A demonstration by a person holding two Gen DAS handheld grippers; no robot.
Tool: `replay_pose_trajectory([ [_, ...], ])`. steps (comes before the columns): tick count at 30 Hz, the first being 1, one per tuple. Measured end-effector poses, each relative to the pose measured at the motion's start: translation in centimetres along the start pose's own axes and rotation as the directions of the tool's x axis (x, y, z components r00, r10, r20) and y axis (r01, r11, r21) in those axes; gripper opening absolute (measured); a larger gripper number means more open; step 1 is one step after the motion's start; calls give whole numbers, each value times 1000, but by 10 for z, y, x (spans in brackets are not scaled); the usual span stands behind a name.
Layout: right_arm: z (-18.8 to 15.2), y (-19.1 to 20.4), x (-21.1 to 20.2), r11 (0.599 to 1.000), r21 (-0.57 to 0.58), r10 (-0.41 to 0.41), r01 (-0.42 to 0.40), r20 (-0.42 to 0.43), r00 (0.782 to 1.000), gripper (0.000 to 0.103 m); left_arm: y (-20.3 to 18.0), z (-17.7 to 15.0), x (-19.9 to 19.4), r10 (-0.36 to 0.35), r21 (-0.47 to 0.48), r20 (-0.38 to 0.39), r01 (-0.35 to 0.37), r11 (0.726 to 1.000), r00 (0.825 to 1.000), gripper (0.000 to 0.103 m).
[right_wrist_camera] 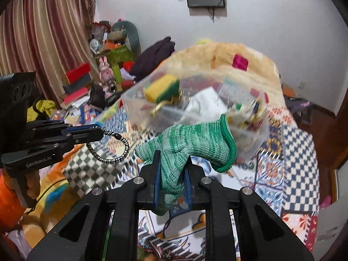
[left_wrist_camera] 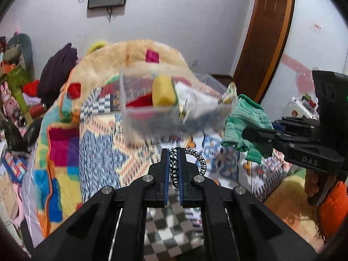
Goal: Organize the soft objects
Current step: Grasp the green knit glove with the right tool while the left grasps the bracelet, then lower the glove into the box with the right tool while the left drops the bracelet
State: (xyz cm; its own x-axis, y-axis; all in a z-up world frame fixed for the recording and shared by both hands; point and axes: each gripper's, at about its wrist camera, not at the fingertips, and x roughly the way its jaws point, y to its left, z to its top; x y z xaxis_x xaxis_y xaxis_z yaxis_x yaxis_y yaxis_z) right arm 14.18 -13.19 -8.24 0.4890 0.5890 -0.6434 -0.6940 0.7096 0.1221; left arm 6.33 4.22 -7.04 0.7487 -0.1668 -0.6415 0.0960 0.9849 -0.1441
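Observation:
My left gripper (left_wrist_camera: 173,152) is shut on a black-and-white braided cord loop (left_wrist_camera: 174,167), which also shows in the right wrist view (right_wrist_camera: 113,150). My right gripper (right_wrist_camera: 171,155) is shut on a green knitted glove (right_wrist_camera: 191,143), seen from the left wrist at the right (left_wrist_camera: 243,126). Both are held above the bed, in front of a clear plastic box (left_wrist_camera: 139,111) (right_wrist_camera: 139,106). The box holds a yellow-green sponge (left_wrist_camera: 163,91) (right_wrist_camera: 163,87), a white cloth (right_wrist_camera: 206,106) and small items. The views are motion-blurred.
The bed has a patterned quilt (right_wrist_camera: 291,143) and a fluffy orange blanket (left_wrist_camera: 134,54) piled behind the box. Dark clothes (left_wrist_camera: 58,69), toys and books (right_wrist_camera: 78,80) clutter the far left. A wooden door frame (left_wrist_camera: 267,39) stands at right.

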Motion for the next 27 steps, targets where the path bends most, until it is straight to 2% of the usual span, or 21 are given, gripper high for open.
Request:
replay_pose_trajectory([
  [15, 52, -20, -13, 998, 33, -48, 44, 150, 987, 16, -3, 68, 0, 46, 35, 158, -52, 998, 986, 6],
  [21, 66, -29, 1, 997, 52, -62, 55, 148, 987, 16, -1, 89, 15, 73, 35, 183, -81, 996, 980, 6],
  [27, 72, -37, 31, 996, 74, -49, 41, 99, 994, 16, 4, 97, 42, 93, 22, 155, -97, 995, 984, 6],
])
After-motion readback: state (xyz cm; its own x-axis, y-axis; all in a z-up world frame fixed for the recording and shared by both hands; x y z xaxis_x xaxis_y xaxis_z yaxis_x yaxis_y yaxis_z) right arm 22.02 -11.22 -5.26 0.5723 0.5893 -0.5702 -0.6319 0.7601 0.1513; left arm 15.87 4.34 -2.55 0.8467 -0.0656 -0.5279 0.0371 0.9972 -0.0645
